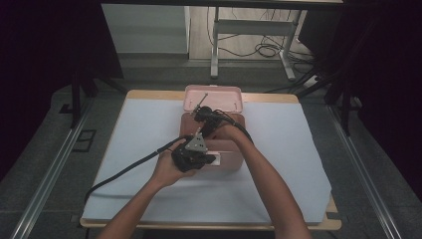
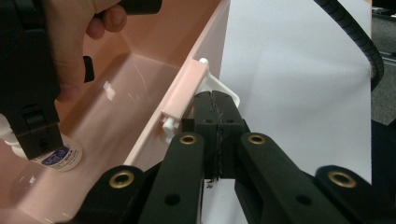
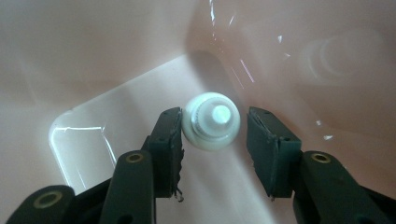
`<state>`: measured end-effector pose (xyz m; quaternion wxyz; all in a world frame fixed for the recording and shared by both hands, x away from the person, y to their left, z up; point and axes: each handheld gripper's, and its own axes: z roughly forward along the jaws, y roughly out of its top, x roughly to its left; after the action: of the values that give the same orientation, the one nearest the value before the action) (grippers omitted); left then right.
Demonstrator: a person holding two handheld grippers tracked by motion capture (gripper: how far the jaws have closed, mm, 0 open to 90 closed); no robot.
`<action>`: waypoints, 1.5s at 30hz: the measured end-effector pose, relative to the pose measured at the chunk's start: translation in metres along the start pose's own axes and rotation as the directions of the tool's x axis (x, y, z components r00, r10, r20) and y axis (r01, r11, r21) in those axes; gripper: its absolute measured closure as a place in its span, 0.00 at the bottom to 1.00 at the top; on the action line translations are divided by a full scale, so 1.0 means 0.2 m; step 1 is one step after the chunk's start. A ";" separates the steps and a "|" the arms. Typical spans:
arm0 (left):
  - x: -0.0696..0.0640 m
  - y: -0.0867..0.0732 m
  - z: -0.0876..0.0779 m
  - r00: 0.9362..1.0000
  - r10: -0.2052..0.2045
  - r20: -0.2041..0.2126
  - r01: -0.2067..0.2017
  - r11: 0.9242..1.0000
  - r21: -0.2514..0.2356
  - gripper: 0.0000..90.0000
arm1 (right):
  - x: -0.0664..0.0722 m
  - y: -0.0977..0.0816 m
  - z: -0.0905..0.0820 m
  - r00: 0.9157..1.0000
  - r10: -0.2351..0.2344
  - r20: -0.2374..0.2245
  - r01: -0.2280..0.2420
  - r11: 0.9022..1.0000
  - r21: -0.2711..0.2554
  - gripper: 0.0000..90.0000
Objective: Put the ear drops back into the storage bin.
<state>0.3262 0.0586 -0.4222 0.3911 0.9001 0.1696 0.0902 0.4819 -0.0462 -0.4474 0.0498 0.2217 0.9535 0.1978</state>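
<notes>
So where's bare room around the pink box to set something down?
The white mat lies bare right of the pink box, and bare left of it beyond the cable. It is crowded over the box, where both tools work: left tool, right tool.

The box (image 1: 226, 155) is pale pink with a white latch (image 2: 219, 86). The bottle (image 3: 211, 121) is white, its label blue-printed. Both tools are black. A white sheet (image 1: 283, 149) covers the tan table (image 1: 149, 94).
</notes>
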 end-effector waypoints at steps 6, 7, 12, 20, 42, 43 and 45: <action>0.00 0.00 0.00 1.000 -0.002 0.000 0.002 1.000 -0.002 1.00 | 0.01 -0.01 -0.03 1.000 0.003 0.008 -0.003 1.000 -0.015 0.59; 0.00 0.00 0.00 1.000 -0.005 0.001 0.005 1.000 -0.005 1.00 | 0.00 -0.01 -0.04 1.000 0.005 0.006 -0.005 1.000 -0.019 0.59; 0.00 0.00 0.00 1.000 -0.007 0.000 0.007 1.000 -0.006 1.00 | 0.00 -0.04 -0.09 1.000 0.016 0.005 -0.016 0.999 -0.044 0.58; 0.00 0.00 0.00 1.000 -0.007 0.000 0.007 1.000 -0.005 1.00 | 0.00 -0.07 -0.17 0.999 0.032 0.006 -0.031 0.997 -0.068 0.58; 0.00 0.00 0.00 1.000 -0.010 -0.003 0.010 1.000 -0.005 1.00 | -0.02 -0.22 -0.41 0.997 0.058 0.048 -0.051 0.989 -0.139 0.58; 0.00 0.00 0.00 1.000 -0.001 -0.004 0.001 1.000 0.003 1.00 | -0.02 -0.22 -0.41 0.997 0.063 0.052 -0.055 0.988 -0.141 0.58; 0.00 0.00 0.00 1.000 -0.005 -0.004 0.005 1.000 0.002 1.00 | -0.02 -0.24 -0.43 0.996 0.071 0.054 -0.062 0.986 -0.152 0.59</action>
<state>0.3258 0.0583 -0.4221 0.3901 0.8999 0.1725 0.0909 0.4501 -0.1175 -0.3878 0.0878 0.2549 0.9261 0.2639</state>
